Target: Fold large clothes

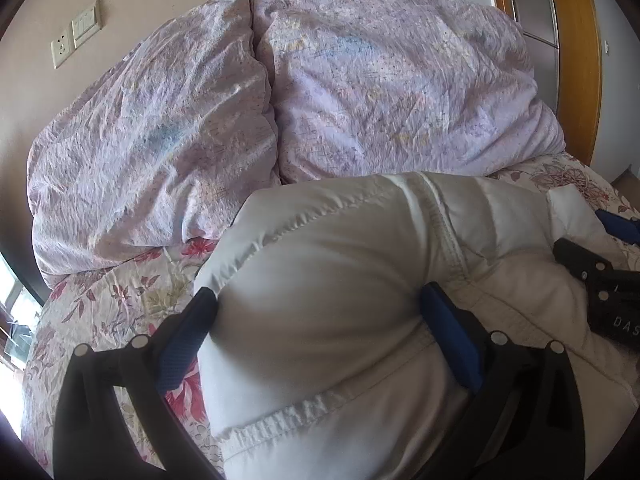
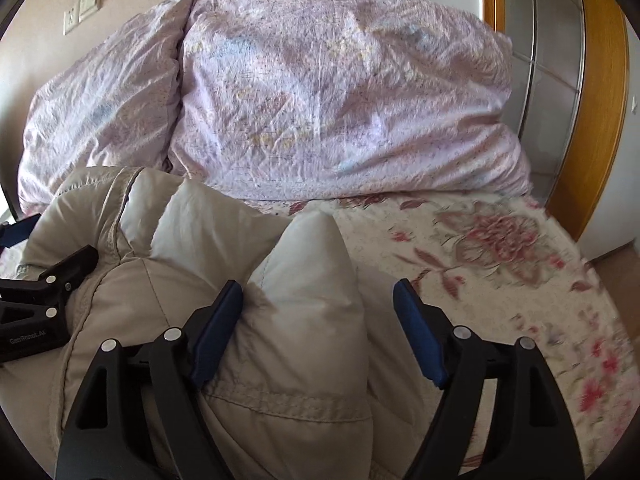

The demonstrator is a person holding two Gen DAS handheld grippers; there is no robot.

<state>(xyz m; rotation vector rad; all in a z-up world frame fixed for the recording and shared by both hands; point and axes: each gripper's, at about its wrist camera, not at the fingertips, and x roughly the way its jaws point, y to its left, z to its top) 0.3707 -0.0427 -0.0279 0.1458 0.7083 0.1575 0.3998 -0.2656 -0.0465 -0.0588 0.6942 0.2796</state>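
Observation:
A puffy white padded jacket (image 1: 332, 280) lies bunched on a floral bed sheet (image 1: 120, 300). My left gripper (image 1: 320, 312) is wide open, and a bulge of the jacket fills the gap between its blue pads (image 1: 188, 340), touching both. In the right wrist view the jacket (image 2: 180, 240) looks beige-white. My right gripper (image 2: 320, 304) is wide open around a puffed corner of the jacket (image 2: 312, 264), which touches the left pad only. Each gripper shows in the other's view: the right one (image 1: 600, 280), the left one (image 2: 44, 292).
Two large lilac pillows (image 1: 380, 80) (image 2: 340, 92) lean against the wall at the head of the bed. Wall sockets (image 1: 78, 36) are at upper left. A wooden door frame (image 2: 600, 100) and floor lie to the right of the bed. The sheet (image 2: 500, 260) extends right.

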